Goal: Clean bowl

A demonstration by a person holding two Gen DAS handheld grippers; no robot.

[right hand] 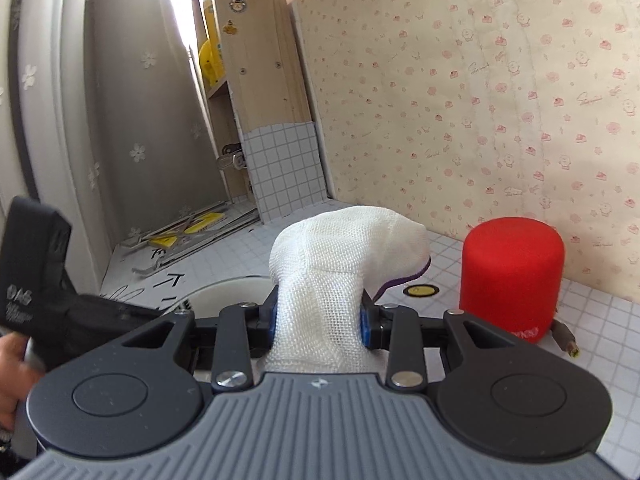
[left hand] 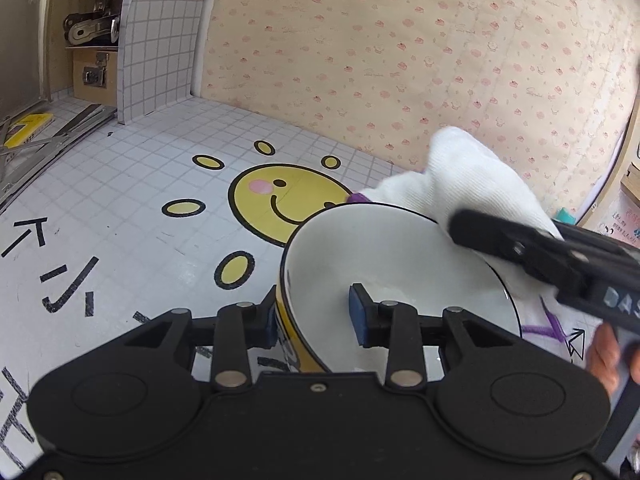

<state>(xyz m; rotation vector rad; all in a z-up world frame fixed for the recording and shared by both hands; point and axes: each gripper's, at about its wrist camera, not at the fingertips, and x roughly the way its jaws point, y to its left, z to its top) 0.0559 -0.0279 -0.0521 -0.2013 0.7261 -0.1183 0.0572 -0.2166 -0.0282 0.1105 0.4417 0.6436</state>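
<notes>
Left wrist view: tiled table (left hand: 132, 184) with a sun-face print, carrying everything. Near its front edge, tilted up off the surface, the bowl (left hand: 384, 264), white inside, dark-rimmed, yellow outside. Looks like glazed ceramic: stiff, smooth, likely slippery, breakable if dropped, moderately heavy for a one-wall hold. Left tool (left hand: 316, 318) narrowed on the bowl's near wall, one pad outside against the yellow, the other blue pad inside on the white. Best hold judged to be just this, rim and wall pinched between pads; a firm pinch wanted, since wiping pressure could twist the bowl out.

Right wrist view: red cylinder (right hand: 512, 276) standing toward the table's back right, apart from the work. White cloth (right hand: 344, 256), mesh-woven, purple-edged, soft and light, bunched up, draped against the bowl's far right rim. Right tool (right hand: 318, 318) clamped narrow on the cloth's gathered neck, loose end billowing ahead of the pads. Cloth likely to fold and slip, so better pressed flat into the bowl's inside.
</notes>
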